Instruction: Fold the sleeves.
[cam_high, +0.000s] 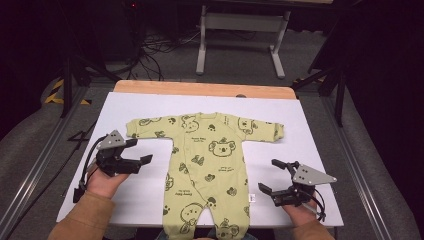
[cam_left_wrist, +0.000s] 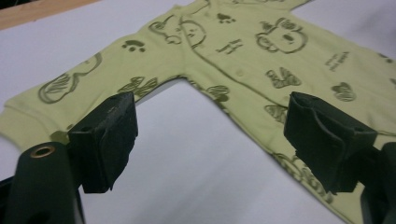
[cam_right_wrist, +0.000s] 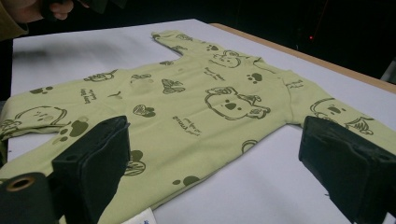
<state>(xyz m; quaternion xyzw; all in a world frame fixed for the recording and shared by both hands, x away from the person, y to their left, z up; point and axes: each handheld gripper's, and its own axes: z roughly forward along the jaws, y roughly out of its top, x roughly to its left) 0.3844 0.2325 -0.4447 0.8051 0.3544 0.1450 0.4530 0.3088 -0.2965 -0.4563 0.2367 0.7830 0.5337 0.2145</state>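
Observation:
A light green baby romper with dark koala and paw prints lies flat and face up on the white table top, arms spread and legs toward me. My left gripper hovers just left of the body, below the left sleeve, open and empty. In the left gripper view the romper spreads ahead of the left gripper. My right gripper is open beside the right leg, holding nothing. In the right gripper view the right gripper frames the romper side.
A wooden strip runs along the table's far edge. Behind it stand a white table frame and loose cables on the floor. Metal rails flank the table. The other hand appears far off in the right gripper view.

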